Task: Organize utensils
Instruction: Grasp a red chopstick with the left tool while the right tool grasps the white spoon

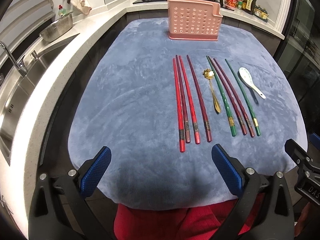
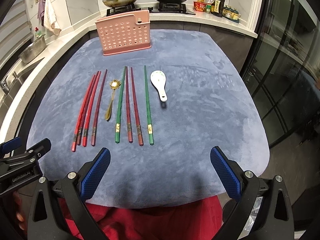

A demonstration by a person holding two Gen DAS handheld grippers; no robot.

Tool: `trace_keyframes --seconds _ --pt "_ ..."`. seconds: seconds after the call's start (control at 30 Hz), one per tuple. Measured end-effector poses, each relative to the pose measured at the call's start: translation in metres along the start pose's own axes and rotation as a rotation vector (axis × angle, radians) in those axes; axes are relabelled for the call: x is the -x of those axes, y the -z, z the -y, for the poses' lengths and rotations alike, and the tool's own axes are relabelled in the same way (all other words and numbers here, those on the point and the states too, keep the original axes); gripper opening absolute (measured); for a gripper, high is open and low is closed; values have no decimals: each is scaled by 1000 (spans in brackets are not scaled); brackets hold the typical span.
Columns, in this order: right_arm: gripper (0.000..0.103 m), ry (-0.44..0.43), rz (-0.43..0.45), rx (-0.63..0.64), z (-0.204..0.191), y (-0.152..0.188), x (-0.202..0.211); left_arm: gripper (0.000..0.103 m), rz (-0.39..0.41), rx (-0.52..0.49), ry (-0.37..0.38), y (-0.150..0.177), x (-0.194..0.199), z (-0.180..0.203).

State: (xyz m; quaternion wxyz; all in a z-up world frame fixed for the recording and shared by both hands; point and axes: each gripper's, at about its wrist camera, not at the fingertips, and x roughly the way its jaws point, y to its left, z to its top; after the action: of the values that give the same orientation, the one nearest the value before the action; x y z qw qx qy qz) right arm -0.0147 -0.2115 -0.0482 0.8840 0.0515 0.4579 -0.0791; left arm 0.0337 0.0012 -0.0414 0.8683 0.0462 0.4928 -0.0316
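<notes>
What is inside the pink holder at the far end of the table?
Through the holes of the pink holder nothing shows; no utensil rises above its rim. Its floor is hidden by the front wall.

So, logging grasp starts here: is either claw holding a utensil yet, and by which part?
Nothing is held. The left claw and right claw are both open, short of the chopsticks on the cloth.

Home kitchen: stove [image 2: 148, 10] (lidded woks), sink [image 1: 24, 76]
</notes>
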Motion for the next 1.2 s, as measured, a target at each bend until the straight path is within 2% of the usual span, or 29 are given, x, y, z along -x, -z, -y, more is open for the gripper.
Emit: trace_keyframes --seconds 0.4,0.47,0.6,0.7,0.9,1.0,1.07,1.13,1.2 --pt "96 6 -28 -27 7 -19 -35 94 -95 71 17 -13 -64 -16" --pt "96 8 -31 -28 7 -25 -41 91 -107 73 20 -14 -72 -16" --pt "96 11 -31 -29 6 -35 -50 78 -137 64 29 -15 -87 -14" --pt "96 8 -33 -31 6 -42 -57 76 -152 61 51 -15 -95 -12" --pt "96 7 -36 -24 3 -54 -67 68 -142 38 42 -15 -101 -8" --pt "96 7 -36 -21 3 -58 -72 59 -129 40 40 -18 -102 -8" --pt "96 6 -34 -19 3 -62 -76 47 -123 44 41 -21 -102 -8" --pt "95 3 -30 -22 5 -66 -79 27 -123 47 41 -24 -102 -6" --pt "91 0 -21 -20 6 -72 -82 19 -127 58 42 -26 -103 -8"
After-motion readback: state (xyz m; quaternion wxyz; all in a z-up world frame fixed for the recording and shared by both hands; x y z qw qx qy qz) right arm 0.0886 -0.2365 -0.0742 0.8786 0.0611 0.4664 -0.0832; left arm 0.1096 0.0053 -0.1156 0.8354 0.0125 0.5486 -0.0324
